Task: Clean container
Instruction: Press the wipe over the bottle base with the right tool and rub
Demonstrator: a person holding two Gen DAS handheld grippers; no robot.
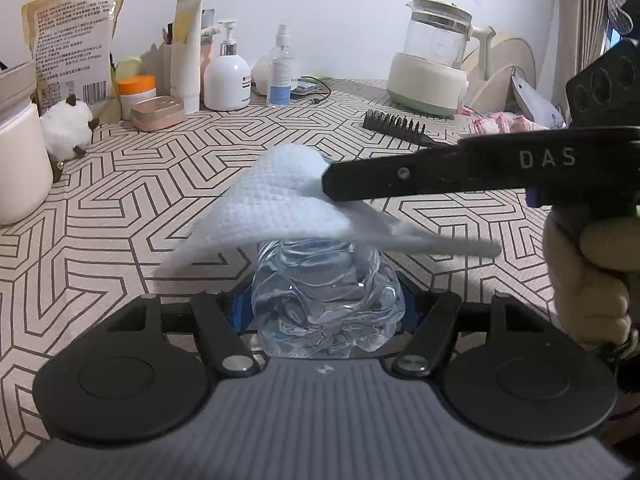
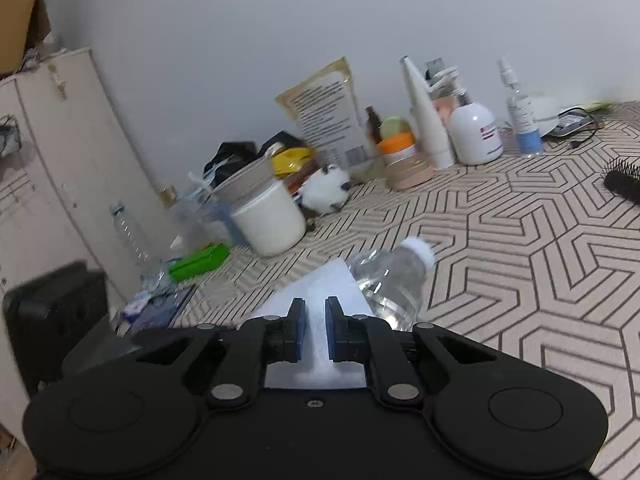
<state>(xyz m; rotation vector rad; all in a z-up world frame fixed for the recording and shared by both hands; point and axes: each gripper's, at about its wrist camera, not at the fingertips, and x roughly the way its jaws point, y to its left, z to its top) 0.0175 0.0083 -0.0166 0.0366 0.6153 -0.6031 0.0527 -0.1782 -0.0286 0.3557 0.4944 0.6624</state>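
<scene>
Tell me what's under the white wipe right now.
The clear plastic bottle, gripped in the left claw, sits under the white wipe. Its crumpled body shows; the wipe hides its top end in this view.

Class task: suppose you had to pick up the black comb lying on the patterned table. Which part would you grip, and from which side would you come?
Probably the bare spine of the comb, from above. It lies flat on the table, so a sideways approach finds nothing to close on, and the teeth stand up along it, poor footing for pads. Its near end is hidden behind the right gripper.
</scene>
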